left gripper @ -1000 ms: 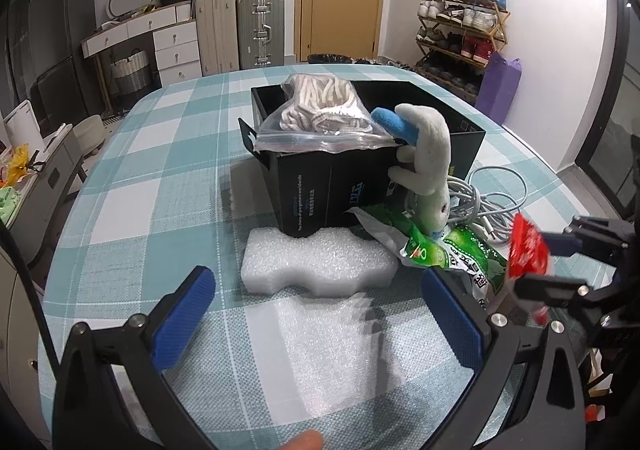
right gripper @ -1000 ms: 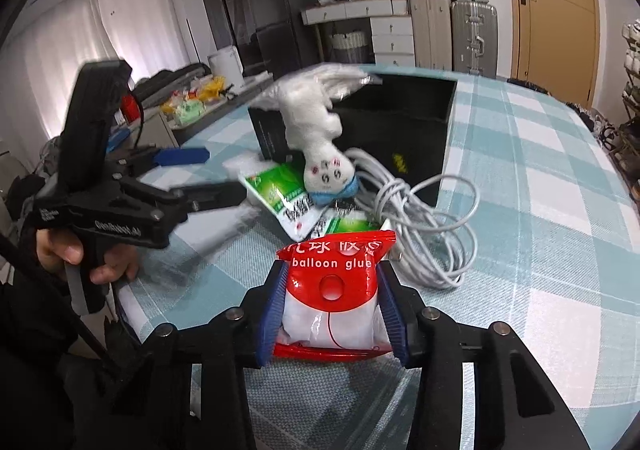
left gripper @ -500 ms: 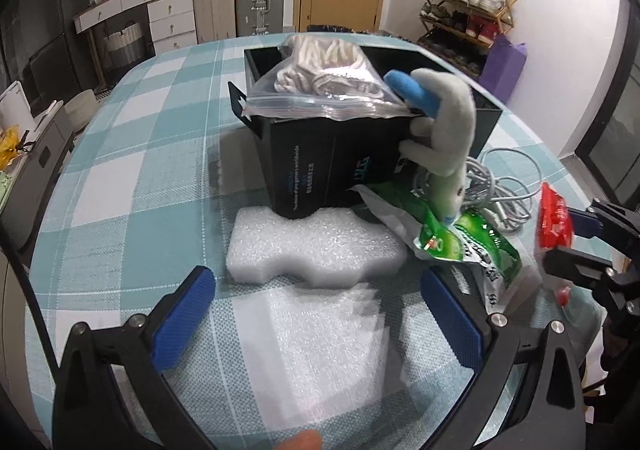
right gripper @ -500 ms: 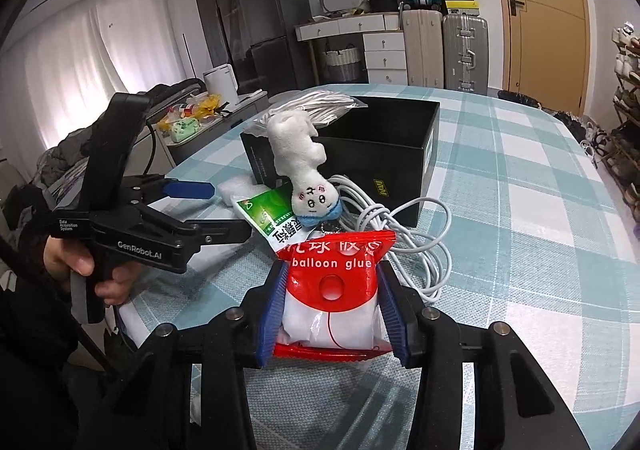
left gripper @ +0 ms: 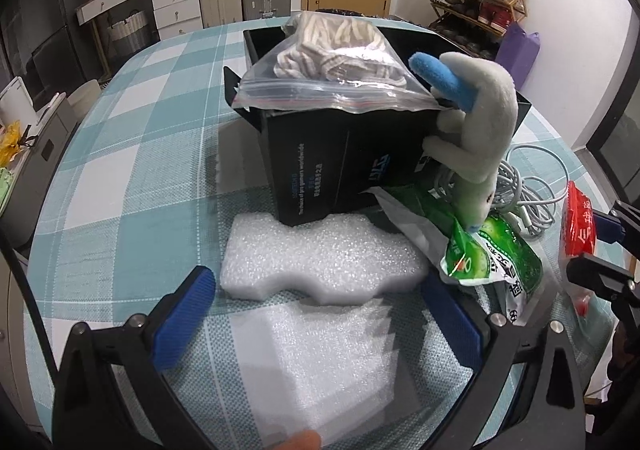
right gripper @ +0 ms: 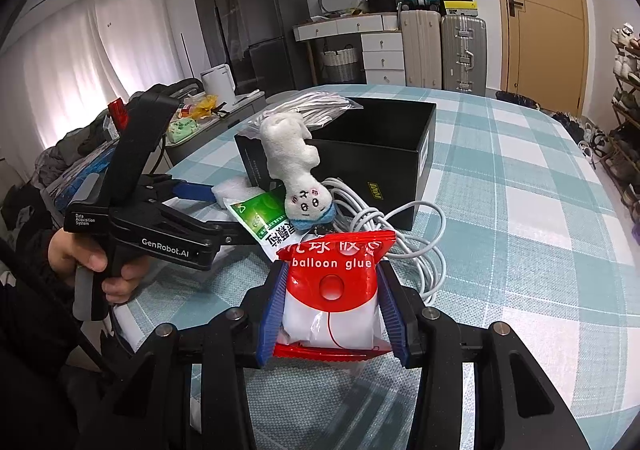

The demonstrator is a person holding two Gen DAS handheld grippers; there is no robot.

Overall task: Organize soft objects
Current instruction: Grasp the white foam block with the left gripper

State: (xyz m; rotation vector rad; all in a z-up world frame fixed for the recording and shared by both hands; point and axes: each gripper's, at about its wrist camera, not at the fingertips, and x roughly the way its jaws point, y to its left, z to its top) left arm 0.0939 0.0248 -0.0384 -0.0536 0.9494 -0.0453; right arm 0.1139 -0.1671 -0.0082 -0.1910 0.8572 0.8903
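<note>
Right gripper (right gripper: 332,314): blue pads pressed on both sides of a red-and-white packet marked "balloon glue" (right gripper: 332,290), held clear of the checked teal tablecloth (right gripper: 520,210).

Left gripper (left gripper: 320,314): jaws spread wide, nothing between the pads. It hangs over two white foam pieces; the nearer foam sheet (left gripper: 332,362) lies flat under the jaws, the thicker foam block (left gripper: 316,258) just beyond it, touching the foot of the black box (left gripper: 320,154).

Black box stands open-topped on the table. A zip bag of striped cloth (left gripper: 332,62) sits across its near corner, partly over the rim. A white plush toy (left gripper: 476,130) with a blue ear leans head-down against the box's side (face visible in the right wrist view). Below it, a green snack packet (left gripper: 492,254) and a coiled white cable (right gripper: 392,234) on the cloth.
</note>
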